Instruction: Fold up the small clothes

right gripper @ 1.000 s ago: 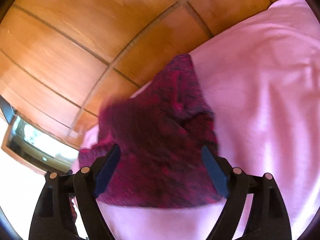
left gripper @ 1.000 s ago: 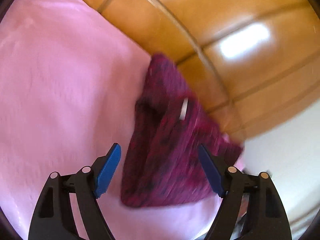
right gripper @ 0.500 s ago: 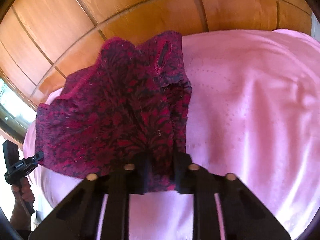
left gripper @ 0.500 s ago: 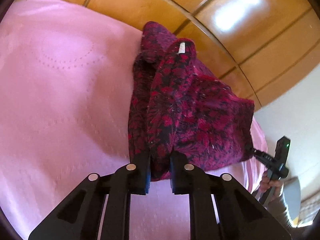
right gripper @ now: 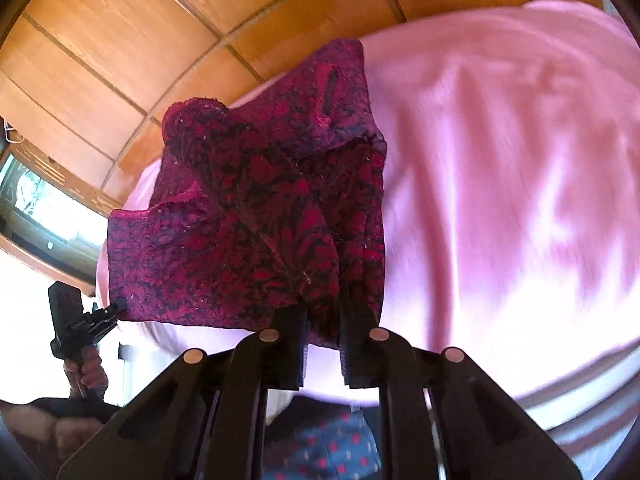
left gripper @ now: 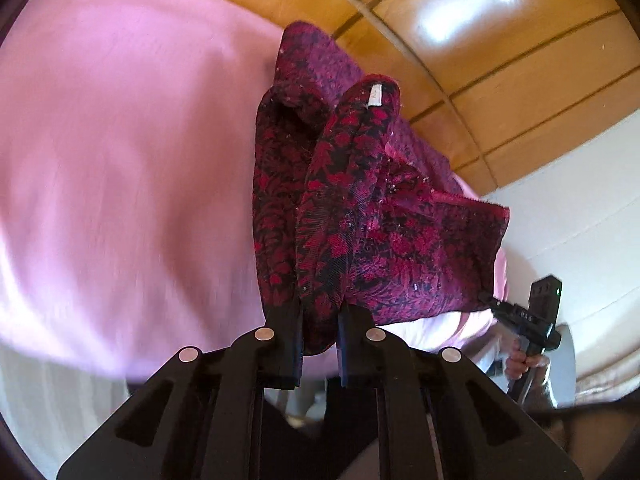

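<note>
A small dark red garment with a black leaf pattern (left gripper: 360, 216) (right gripper: 256, 216) hangs stretched between both grippers above the pink bedsheet (left gripper: 120, 160) (right gripper: 500, 160). My left gripper (left gripper: 320, 320) is shut on one near corner of it. The cloth's opposite corner is clamped by my right gripper (right gripper: 322, 320). In the left wrist view the right gripper (left gripper: 486, 298) shows at the far right, held by a hand (left gripper: 520, 360). The right wrist view shows the left gripper (right gripper: 120, 303) at the left. A white label (left gripper: 374, 96) sits near the garment's far end.
A wooden headboard with panel lines (left gripper: 480, 60) (right gripper: 120, 40) stands behind the bed. A white wall (left gripper: 580, 200) is to the right in the left wrist view. A window (right gripper: 40, 200) glows at the left in the right wrist view. Dotted blue fabric (right gripper: 332, 440) shows below the right gripper.
Both grippers went from open over the garment to shut on its near edge. They then pulled back toward the bed's near edge, lifting and spreading the cloth.
</note>
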### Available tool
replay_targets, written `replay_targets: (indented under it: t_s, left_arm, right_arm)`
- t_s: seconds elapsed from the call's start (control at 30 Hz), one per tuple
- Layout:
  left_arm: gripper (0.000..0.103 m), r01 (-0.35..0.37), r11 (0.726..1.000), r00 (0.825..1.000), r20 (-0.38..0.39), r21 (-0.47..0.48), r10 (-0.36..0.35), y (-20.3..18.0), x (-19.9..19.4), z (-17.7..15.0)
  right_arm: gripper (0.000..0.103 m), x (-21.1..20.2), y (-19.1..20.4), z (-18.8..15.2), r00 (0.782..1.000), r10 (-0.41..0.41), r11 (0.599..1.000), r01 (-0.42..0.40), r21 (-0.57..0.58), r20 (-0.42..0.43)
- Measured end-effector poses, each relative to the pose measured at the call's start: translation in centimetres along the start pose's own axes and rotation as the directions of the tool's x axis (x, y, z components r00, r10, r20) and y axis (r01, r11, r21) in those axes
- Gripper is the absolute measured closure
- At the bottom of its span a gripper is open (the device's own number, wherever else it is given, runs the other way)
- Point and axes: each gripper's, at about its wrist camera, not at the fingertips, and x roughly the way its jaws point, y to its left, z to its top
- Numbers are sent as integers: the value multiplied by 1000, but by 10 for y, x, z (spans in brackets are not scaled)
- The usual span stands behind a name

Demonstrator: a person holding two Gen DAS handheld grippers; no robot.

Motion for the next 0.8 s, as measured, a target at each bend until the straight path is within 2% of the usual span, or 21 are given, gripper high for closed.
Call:
replay_targets:
  t_s: [0.07, 0.13, 0.17, 0.2, 0.27, 0.43, 0.53, 0.6, 0.67, 0.7, 0.73, 0.77, 0.8]
  left_arm:
    - [90, -41, 999, 999, -10, 23, 41, -4, 2, -5]
    - [84, -125, 989, 992, 17, 74, 124, -14, 2, -1]
    - [83, -152, 983, 988, 31, 99, 150, -19, 2, 4]
    - [79, -166, 977, 986, 48, 131, 161, -24, 0, 10]
    - [63, -197, 967, 978, 95, 160, 184, -26, -9, 16]
    - [62, -223, 947, 970, 145, 230, 193, -38, -4, 44]
    - [62, -237, 930, 967, 157, 280, 199, -48, 2, 49]
    - [62, -243, 922, 966, 158, 301, 203, -50, 11, 50]
    - [62, -220, 932, 972, 145, 288, 185, -48, 20, 58]
    - [62, -205, 936, 975, 139, 285, 171, -48, 22, 60]
    - [69, -198, 938, 977, 137, 286, 165, -47, 25, 62]
    - [82, -205, 934, 975, 142, 293, 170, -47, 26, 62]
    - [85, -208, 931, 975, 143, 299, 171, -48, 26, 63]
  right_arm:
    - [91, 5, -5, -4, 1000, -13, 1000, 13, 21, -23]
    - [86, 12, -4, 1, 999, -33, 999, 34, 21, -19]
    - [79, 13, 0, 7, 999, -45, 999, 45, 11, -8]
    - [68, 15, 5, 15, 998, -60, 998, 60, 3, 13]
    - [58, 10, 15, 27, 992, -100, 994, 103, -38, 72]
    - [50, -3, 52, 53, 958, -175, 960, 217, -179, 226]
    - [49, 3, 75, 63, 945, -181, 933, 253, -257, 274]
    - [50, 14, 91, 67, 938, -197, 901, 288, -323, 286]
    - [52, 30, 99, 66, 934, -224, 867, 321, -382, 278]
    - [61, 37, 102, 65, 935, -234, 856, 328, -399, 267]
    - [68, 45, 101, 63, 933, -254, 843, 343, -415, 255]
    - [80, 53, 100, 62, 928, -281, 829, 364, -425, 246]
    - [84, 58, 93, 62, 925, -303, 823, 375, -427, 229]
